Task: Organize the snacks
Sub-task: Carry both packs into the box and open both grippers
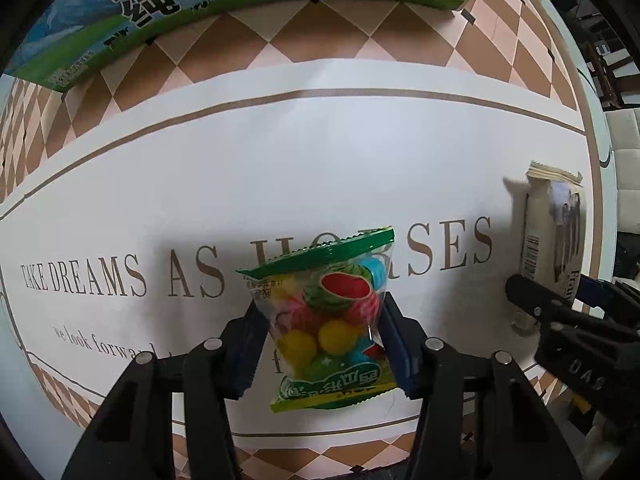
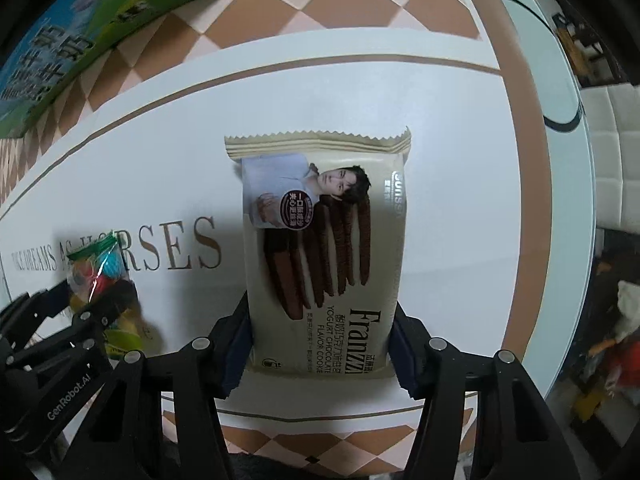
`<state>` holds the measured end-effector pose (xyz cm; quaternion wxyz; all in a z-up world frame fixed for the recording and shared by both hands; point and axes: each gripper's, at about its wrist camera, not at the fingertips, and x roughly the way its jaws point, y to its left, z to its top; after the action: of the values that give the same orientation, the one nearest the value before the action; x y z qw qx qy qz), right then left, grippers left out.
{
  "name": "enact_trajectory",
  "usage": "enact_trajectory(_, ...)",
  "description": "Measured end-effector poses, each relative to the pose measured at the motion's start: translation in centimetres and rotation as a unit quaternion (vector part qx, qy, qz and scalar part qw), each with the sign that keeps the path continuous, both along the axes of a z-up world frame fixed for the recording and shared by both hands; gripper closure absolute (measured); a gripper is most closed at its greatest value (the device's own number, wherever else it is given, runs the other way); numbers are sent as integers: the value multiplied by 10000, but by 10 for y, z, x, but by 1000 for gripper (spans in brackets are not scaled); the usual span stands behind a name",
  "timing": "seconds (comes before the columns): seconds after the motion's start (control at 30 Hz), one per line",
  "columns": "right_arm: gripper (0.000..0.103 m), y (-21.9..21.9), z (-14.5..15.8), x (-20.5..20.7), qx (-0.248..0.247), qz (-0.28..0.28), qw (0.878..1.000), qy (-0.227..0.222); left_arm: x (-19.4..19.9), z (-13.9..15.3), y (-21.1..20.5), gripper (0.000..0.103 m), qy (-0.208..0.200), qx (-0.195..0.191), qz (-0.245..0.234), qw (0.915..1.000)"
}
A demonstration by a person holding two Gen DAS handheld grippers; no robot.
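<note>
Pick-up step: left claw [image 1: 320,344] grips the candy bag [image 1: 334,322]; right claw [image 2: 322,344] grips the cookie packet [image 2: 324,256], both over the worktop [image 1: 280,168]. Next: carry both toward the milk carton [image 1: 168,12].

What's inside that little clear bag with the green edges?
The candy bag holds round sweets in yellow, red, blue and green. A watermelon picture and the left gripper's fingers hide some, so no count.

— What is the table [image 1: 320,152] like?
— White in the middle, with brown letters and a brown and pink diamond edge.
— What lies on it?
— A big green and blue milk box [image 1: 208,12] sits at the far edge.
</note>
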<state>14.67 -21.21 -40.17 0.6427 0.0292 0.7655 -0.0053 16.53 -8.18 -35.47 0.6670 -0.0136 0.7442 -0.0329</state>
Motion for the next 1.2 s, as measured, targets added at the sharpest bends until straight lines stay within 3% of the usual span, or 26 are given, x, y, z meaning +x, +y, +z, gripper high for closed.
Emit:
enact_trajectory(0.2,41,11,16,0,366,-86,9992,-119,6,32,6,55,-245,-162,57,9996)
enact_trajectory(0.43,41,28,80,23,1140,-154,9921,-494,23,114,43,55,-838,-559,366,9942)
enact_trajectory(0.63,41,51,158,79,1729,-144,9786,-1104,76,190,91,55,-1540,-648,583,9842)
enact_trajectory(0.77,41,79,189,127,1975,-59,9696,-1444,129,208,122,55,-1759,-376,593,9819)
enact_trajectory(0.93,41,127,187,203,1966,-24,9692,-1485,189,191,153,55,-1669,16,660,9838)
enact_trajectory(1.07,41,149,170,239,1853,15,9746,-1261,234,152,168,55,-1212,264,634,9902)
enact_trajectory(1.2,41,166,147,269,1644,121,9813,-993,267,132,180,55,-861,396,571,9939)
